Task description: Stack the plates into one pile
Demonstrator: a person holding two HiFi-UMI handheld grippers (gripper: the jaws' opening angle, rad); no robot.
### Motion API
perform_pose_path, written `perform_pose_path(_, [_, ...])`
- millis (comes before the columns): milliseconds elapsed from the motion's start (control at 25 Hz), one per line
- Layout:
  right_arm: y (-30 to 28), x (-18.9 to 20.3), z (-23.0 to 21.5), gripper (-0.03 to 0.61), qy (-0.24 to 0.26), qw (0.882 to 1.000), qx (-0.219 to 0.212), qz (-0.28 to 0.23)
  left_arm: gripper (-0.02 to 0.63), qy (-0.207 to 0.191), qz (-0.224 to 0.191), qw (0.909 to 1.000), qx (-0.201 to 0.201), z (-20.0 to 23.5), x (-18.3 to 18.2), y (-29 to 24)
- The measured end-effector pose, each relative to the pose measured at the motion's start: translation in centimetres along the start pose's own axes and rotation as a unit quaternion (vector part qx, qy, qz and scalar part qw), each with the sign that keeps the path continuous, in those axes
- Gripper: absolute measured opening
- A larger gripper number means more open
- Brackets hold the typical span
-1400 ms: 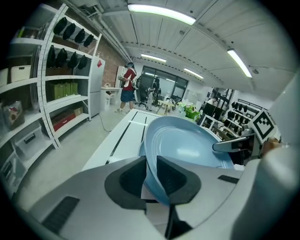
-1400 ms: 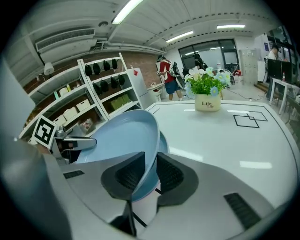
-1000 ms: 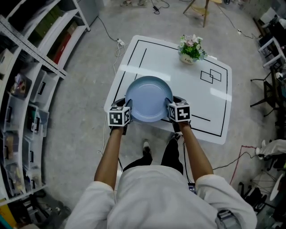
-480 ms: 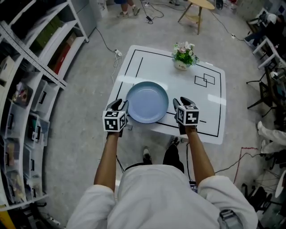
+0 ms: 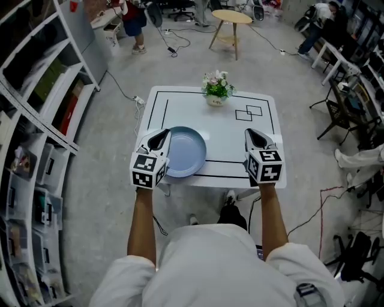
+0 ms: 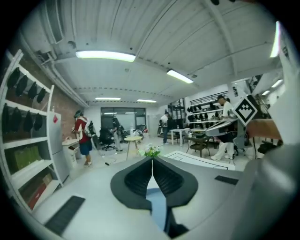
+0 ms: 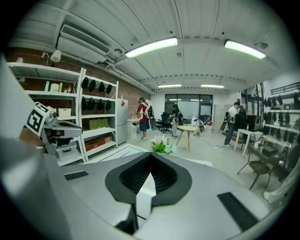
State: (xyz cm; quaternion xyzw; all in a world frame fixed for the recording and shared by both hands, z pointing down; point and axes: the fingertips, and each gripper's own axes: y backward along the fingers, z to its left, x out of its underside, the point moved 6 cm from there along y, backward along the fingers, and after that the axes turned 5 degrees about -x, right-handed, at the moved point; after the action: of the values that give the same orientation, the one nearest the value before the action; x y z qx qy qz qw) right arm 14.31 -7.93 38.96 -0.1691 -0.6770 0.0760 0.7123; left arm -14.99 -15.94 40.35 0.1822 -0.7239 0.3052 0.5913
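Note:
A pale blue plate (image 5: 183, 152), whether single or a pile I cannot tell, rests on the near left part of the white table (image 5: 240, 144). My left gripper (image 5: 158, 140) is held up over the plate's left rim, its jaws shut with nothing between them. My right gripper (image 5: 255, 138) is raised near the table's front right, well apart from the plate, also shut and empty. In the left gripper view the black jaws (image 6: 152, 162) meet, and a strip of the blue plate (image 6: 158, 206) shows below them. The right gripper view shows closed jaws (image 7: 151, 157) pointing across the room.
A small pot of flowers (image 5: 216, 89) stands at the table's far edge. Black lines and rectangles are drawn on the tabletop. Shelving (image 5: 36, 120) runs along the left. A round side table (image 5: 230, 18), chairs (image 5: 342, 114), cables and people lie beyond.
Both grippers have come away from the plate's sides, lifted and spread apart, and their jaws have closed. The plate stays on the table.

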Motion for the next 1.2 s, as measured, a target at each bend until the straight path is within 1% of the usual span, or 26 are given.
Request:
perform_pose_path(80, [1.9, -1.8, -0.4, 0.014, 0.012, 1.000, 0.002, -0.018, 0.025, -0.021, -0.017, 0.9994, 0.022, -1.6, -2.2, -0.2])
perform_pose_path(280, [5.9, -5.5, -0.3, 0.014, 0.050, 0.997, 0.000, -0.054, 0.025, -0.031, -0.065, 0.9965, 0.043, -4.3, -6.9, 0.1])
perform_pose_path(360, [7.3, -6.3, 0.0, 0.014, 0.060, 0.996, -0.004, -0.064, 0.025, -0.038, -0.079, 0.9949, 0.048, -5.2, -8.2, 0.4])
perform_pose_path(480, [9.1, -7.0, 0.5, 0.014, 0.063, 0.995, -0.009, -0.072, 0.023, -0.045, -0.091, 0.9934, 0.054, -6.2, -9.5, 0.9])
perform_pose_path(720, [10.4, -6.3, 0.7, 0.014, 0.069, 0.996, -0.009, -0.064, 0.021, -0.048, -0.103, 0.9917, 0.060, -7.8, -10.2, 1.5])
perform_pose_path(960, [10.5, -6.1, 1.3, 0.014, 0.076, 0.995, -0.010, -0.057, 0.021, -0.046, -0.089, 0.9936, 0.053, -7.7, -10.0, 1.9])
perform_pose_path(1080, [10.5, -6.2, 1.6, 0.014, 0.089, 0.995, -0.008, -0.053, 0.022, -0.049, -0.090, 0.9932, 0.055, -7.8, -10.2, 2.1])
perform_pose_path(1200, [10.3, -6.1, 1.6, 0.014, 0.091, 0.994, -0.011, -0.053, 0.021, -0.054, -0.092, 0.9925, 0.058, -8.2, -10.4, 1.9])
